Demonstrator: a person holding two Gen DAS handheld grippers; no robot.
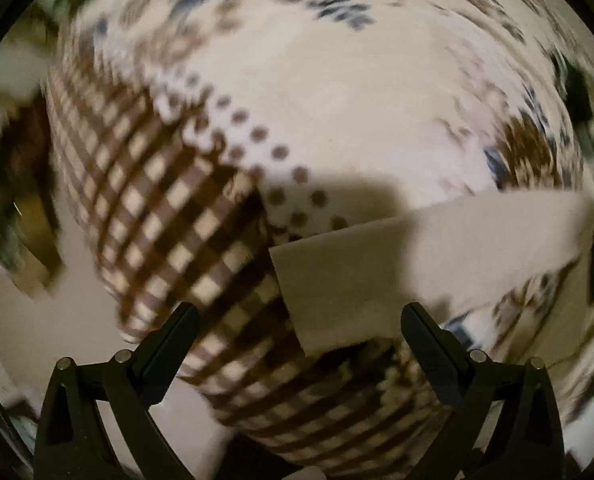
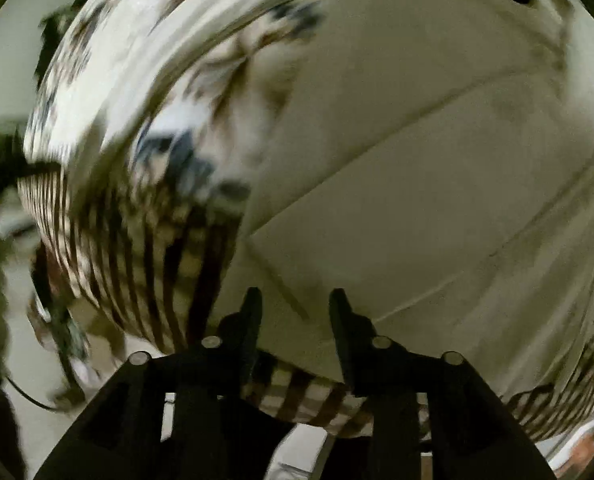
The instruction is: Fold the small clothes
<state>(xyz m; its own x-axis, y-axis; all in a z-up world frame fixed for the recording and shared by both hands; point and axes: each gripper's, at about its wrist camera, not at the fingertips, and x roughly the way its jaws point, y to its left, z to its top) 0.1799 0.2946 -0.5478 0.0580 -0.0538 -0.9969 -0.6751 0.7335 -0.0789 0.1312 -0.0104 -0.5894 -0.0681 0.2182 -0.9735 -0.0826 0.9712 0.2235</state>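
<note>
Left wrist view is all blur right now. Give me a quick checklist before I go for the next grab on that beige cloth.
1. Left gripper open: ok, fingers wide apart, nothing between them.
2. Beige cloth within the left gripper's line: ok, its corner lies just ahead between the fingers.
3. Right gripper open: ok, gap between the fingers, cloth beyond the tips.
4. Cloth flat: cannot tell, creases show in the right wrist view.
5. Patterned bedspread clear of the grab: not ok, it lies directly under the cloth.
6. Image steady: not ok, both views are smeared.

Pale folded cloth fills the space ahead of both grippers.
</note>
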